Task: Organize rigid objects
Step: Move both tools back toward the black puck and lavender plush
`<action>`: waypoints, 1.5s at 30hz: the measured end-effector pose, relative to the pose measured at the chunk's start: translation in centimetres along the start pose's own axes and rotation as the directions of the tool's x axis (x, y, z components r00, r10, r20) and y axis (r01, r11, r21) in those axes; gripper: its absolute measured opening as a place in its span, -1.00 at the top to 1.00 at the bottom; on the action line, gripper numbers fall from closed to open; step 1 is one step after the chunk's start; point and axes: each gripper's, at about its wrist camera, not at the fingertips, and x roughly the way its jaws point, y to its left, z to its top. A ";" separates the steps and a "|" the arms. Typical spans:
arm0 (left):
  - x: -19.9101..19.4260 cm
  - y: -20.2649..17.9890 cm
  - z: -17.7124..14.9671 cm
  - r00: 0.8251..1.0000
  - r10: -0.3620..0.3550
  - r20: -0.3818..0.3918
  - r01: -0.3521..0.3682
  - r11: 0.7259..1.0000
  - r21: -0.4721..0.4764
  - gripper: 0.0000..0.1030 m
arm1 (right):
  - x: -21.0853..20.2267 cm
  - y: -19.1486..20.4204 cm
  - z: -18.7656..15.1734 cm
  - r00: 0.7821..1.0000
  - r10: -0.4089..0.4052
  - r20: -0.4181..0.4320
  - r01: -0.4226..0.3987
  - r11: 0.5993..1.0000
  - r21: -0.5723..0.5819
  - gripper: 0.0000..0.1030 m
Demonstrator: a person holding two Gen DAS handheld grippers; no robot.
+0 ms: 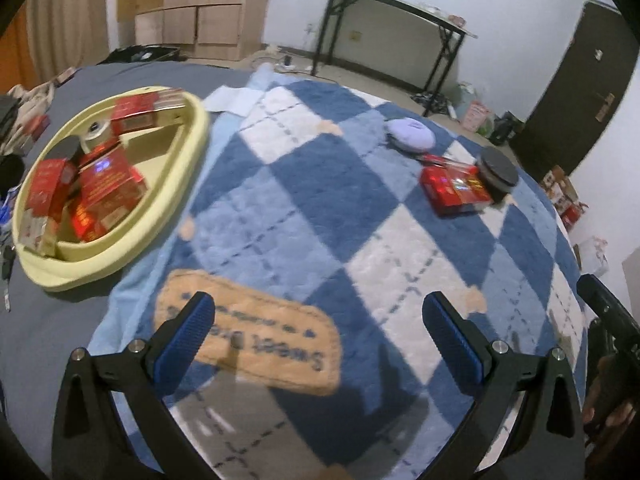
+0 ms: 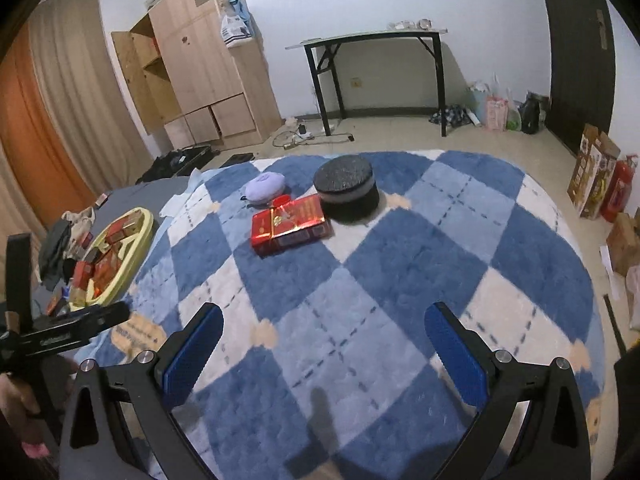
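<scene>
On a blue-and-white diamond-patterned rug [image 2: 360, 280], three loose items lie grouped toward the far side: a red box [image 2: 290, 225], a black round container [image 2: 347, 188] with a pale band around its side, and a lilac rounded pouch [image 2: 265, 188]. The red box lies flat, its far corner just beside the base of the black round container; the lilac rounded pouch sits just beyond the box, to its left.

Left wrist view: the left gripper [image 1: 320, 328] hovers over the near edge of the rug above a tan label patch [image 1: 256, 332], its blue-padded fingers [image 1: 188, 340] spread wide and holding nothing. To the left, a pale yellow oval tray [image 1: 192, 148] rests on grey bedding [image 1: 40, 340] beside the rug; it contains several red boxes [image 1: 108, 188] piled at angles and a roll of tape [image 1: 94, 132].

Right wrist view: the right gripper [image 2: 324, 340] also hovers over the rug, fingers [image 2: 456, 352] wide apart and empty, well short of the red box.

Background: a wooden wardrobe [image 2: 208, 60] with one door open, a black-legged folding table [image 2: 376, 64] against the white wall, and a dark door [image 2: 580, 52] at right.
</scene>
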 end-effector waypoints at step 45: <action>-0.4 2.2 0.1 0.999 0.033 0.008 -0.033 0.996 -0.082 -1.00 | 4.9 1.4 -0.7 0.998 -0.009 -0.058 0.006 0.998 -0.064 -0.99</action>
